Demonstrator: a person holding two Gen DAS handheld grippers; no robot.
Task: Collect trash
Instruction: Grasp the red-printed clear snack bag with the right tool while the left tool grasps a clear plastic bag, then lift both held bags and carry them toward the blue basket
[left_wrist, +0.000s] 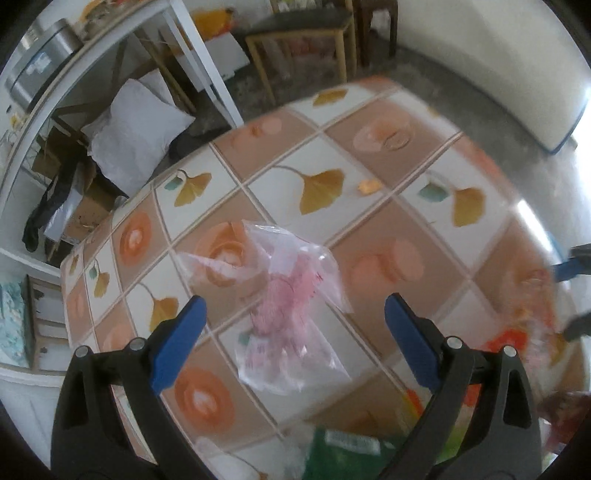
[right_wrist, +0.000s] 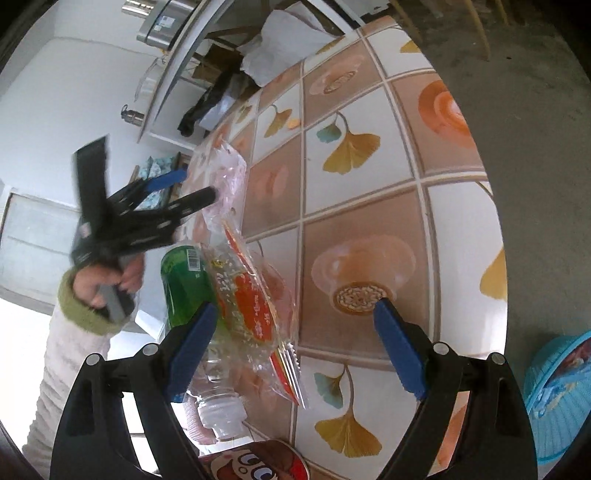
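Observation:
On the tiled-pattern tablecloth lies a clear plastic bag with pink print. My left gripper hovers over it, open, with the bag showing between its blue fingers. In the right wrist view the same left gripper reaches the bag from the left, held by a hand in a green cuff. My right gripper is open above an orange and clear wrapper. Beside the wrapper lies a green-labelled plastic bottle. Nothing is gripped.
A round tin with a cartoon face sits at the near table edge. A blue basket stands on the floor to the right. White shelving, a white pillow and wooden chairs lie beyond the table.

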